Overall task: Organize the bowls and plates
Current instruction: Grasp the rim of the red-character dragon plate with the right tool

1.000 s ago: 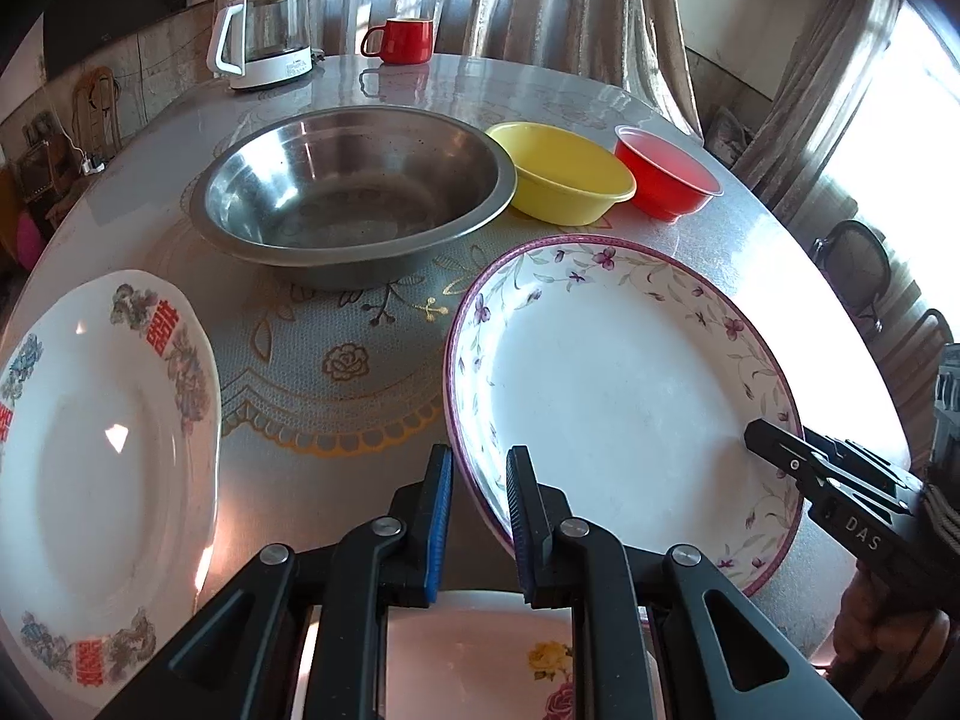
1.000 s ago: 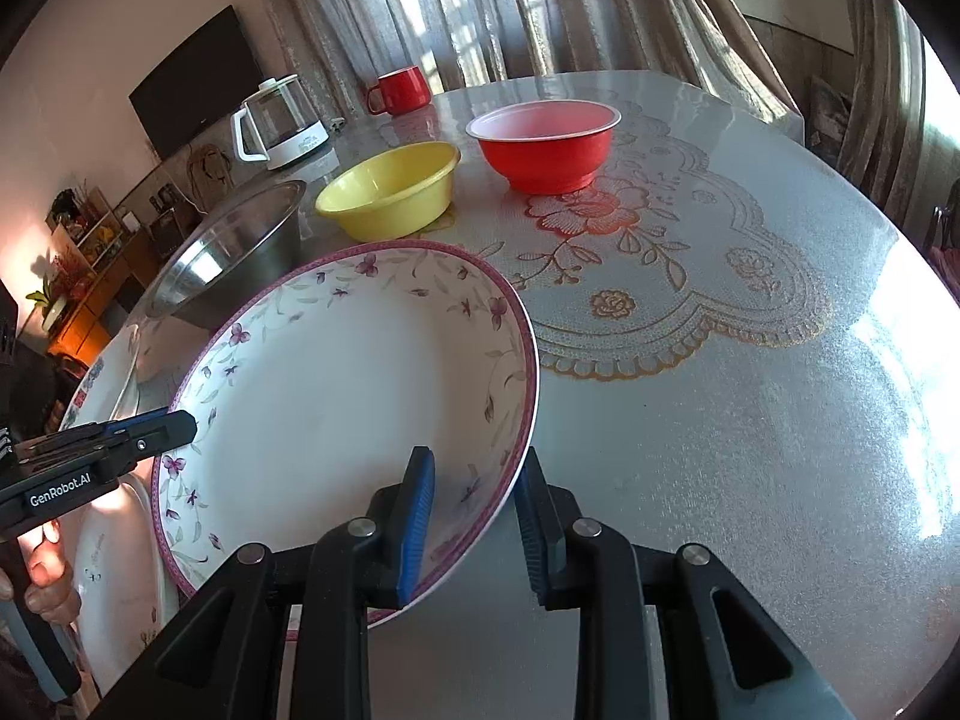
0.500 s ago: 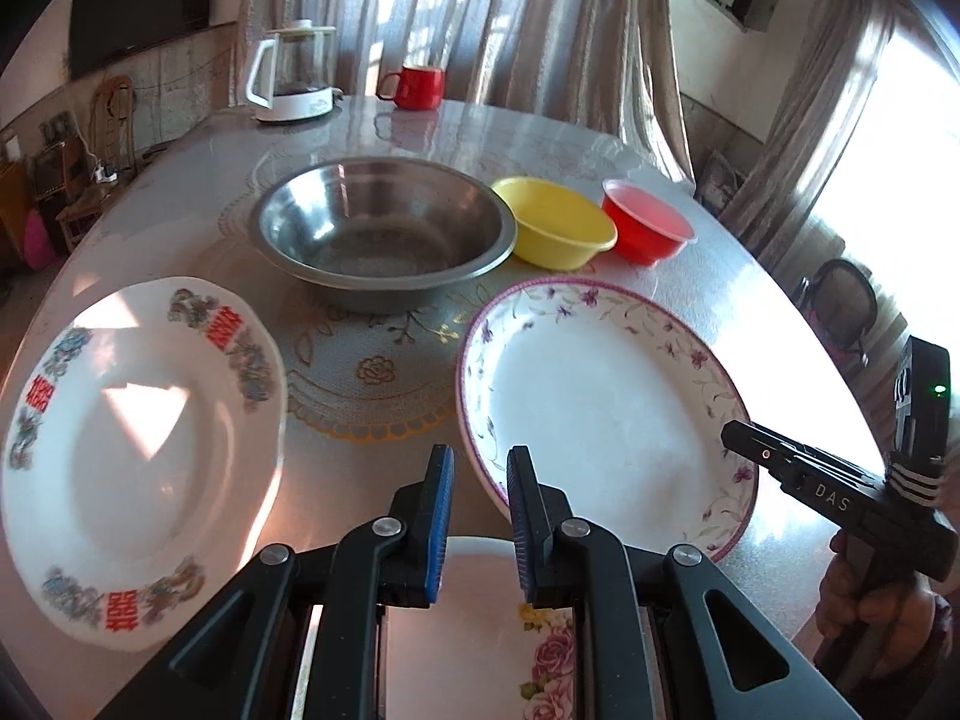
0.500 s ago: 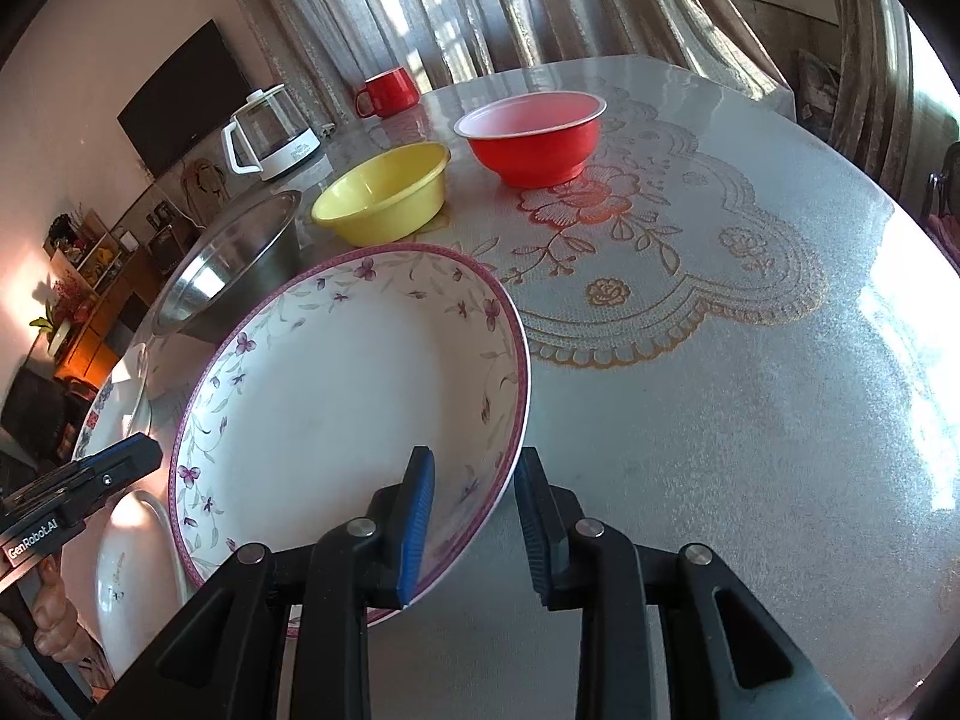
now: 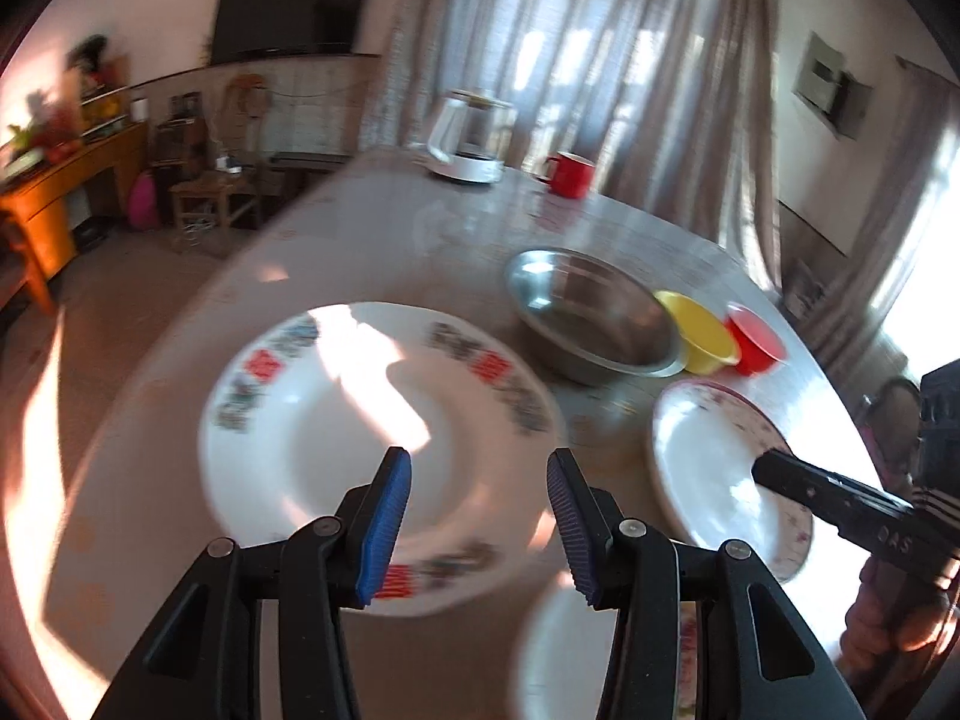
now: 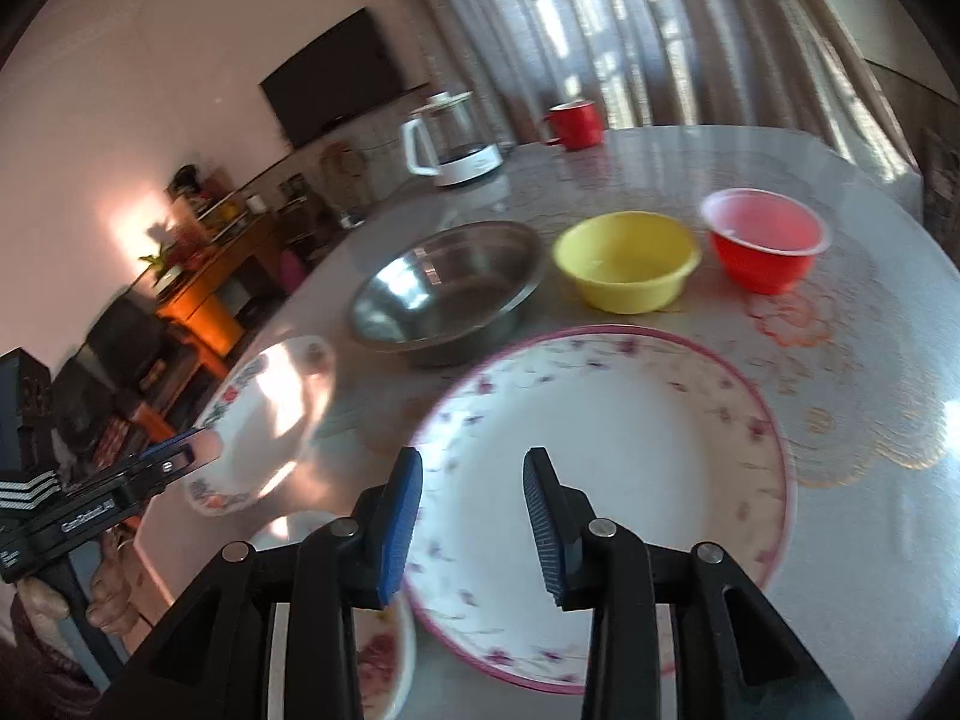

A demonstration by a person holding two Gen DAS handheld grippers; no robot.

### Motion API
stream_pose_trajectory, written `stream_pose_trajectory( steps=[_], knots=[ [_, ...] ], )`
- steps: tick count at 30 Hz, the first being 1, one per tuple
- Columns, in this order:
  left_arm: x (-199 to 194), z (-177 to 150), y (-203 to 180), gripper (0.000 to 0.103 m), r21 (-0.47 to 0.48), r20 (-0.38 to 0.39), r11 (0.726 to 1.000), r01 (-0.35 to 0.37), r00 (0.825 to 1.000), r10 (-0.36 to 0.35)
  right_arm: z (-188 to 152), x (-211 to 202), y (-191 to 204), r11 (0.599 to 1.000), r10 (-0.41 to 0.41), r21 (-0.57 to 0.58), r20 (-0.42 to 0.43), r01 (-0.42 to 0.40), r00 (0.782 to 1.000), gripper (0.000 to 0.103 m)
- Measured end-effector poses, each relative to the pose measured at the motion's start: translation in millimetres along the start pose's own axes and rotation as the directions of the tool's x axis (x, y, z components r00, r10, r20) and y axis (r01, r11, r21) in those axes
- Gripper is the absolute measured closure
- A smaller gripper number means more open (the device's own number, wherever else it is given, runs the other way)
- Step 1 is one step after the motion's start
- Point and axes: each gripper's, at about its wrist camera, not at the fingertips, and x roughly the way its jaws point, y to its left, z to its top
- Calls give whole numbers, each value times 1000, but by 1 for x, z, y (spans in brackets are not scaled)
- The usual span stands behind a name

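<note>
Left fingers: my left gripper (image 5: 477,525) has its jaws opening — nothing between the blue pads, only the plate's well seen through the gap.
Right fingers: my right gripper (image 6: 471,531) is opening too, with nothing pinched; the pads hang above the near part of the plate below, clear of its rim.
Red-lettered plate (image 5: 378,450): lies flat on the table (image 5: 630,234), straight ahead of and under my left fingers, its near rim just beyond the tips. The left-wrist view is blurred, so I cannot read the exact gap.
Pink-rimmed floral plate (image 6: 606,474): flat, directly under my right fingers, just beside the red-lettered plate and apart from it.
Small rose plate (image 6: 378,654): at the near table edge, between the two grippers, mostly hidden by the fingers.
Bowls: steel bowl (image 6: 450,285), yellow bowl (image 6: 627,258) and red bowl (image 6: 765,240) stand in a row beyond the plates — none nested yet.
Nearer hand: left for the lettered plate, right for the floral one; round plates offer no long axis, so I judge the near rim to be the grip line.
Pose: both grippers tilt downward, side by side, each handle visible at the edge of the other's view.
</note>
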Motion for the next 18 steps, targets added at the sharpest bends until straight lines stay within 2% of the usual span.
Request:
stream_pose_trajectory(
  steps=[4, 8, 13, 18],
  knots=[
    [6, 1, 45, 56, -79, 6, 992, -101, 995, 102, 11, 45, 38, 995, 88, -42, -101, -93, 991, 68],
    [16, 0, 85, 57, -142, -9, 978, -155, 988, 155, 21, 85, 62, 992, 104, -55, -169, -114, 980, 68],
    [30, -2, 116, 57, -194, -40, 970, -148, 989, 143, 27, 129, 67, 997, 64, -35, -248, -75, 967, 68],
    [48, 0, 122, 72, -195, -70, 976, -96, 994, 84, 29, 151, 73, 996, 55, -46, -277, -71, 959, 70]
  ],
)
